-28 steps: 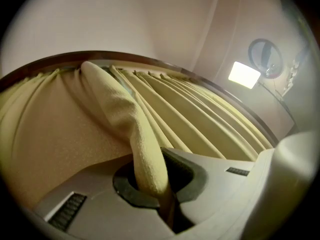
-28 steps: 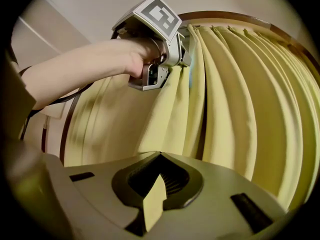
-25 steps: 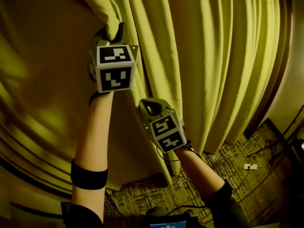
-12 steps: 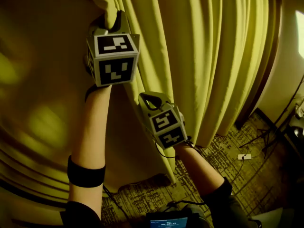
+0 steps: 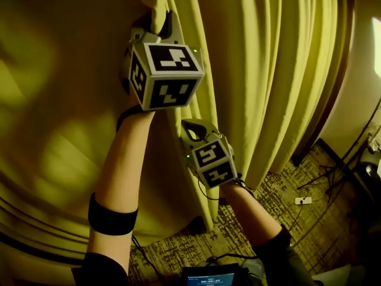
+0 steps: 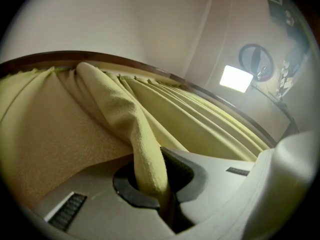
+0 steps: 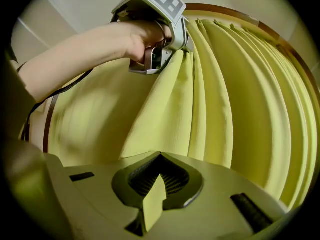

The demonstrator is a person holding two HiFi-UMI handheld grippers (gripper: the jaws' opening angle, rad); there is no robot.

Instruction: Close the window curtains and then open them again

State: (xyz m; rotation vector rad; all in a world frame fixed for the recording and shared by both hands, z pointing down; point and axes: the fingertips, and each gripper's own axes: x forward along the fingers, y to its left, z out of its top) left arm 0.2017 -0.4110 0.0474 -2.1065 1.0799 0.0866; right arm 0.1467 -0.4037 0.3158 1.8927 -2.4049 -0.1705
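A yellow-green pleated curtain (image 5: 268, 70) hangs from a brown rail (image 6: 125, 61). My left gripper (image 5: 156, 24) is raised high and is shut on a thick fold of the curtain (image 6: 115, 114); the fold runs down between its jaws (image 6: 155, 176). Lower and to the right, my right gripper (image 5: 191, 128) is shut on the curtain's leading edge, and a thin strip of cloth (image 7: 152, 206) stands between its jaws (image 7: 155, 184). The right gripper view also shows the left gripper (image 7: 160, 29) in a person's hand, against the curtain (image 7: 225, 94).
Patterned carpet (image 5: 286, 219) lies below with cables and a white plug block (image 5: 302, 200). A dark wooden frame (image 5: 336, 70) borders the curtain on the right. A bright light (image 6: 236, 78) and a round fitting (image 6: 256, 60) are on the wall.
Both grippers have moved sideways to the right with the curtain still in their jaws. The left one now sits higher and further right in the head view.
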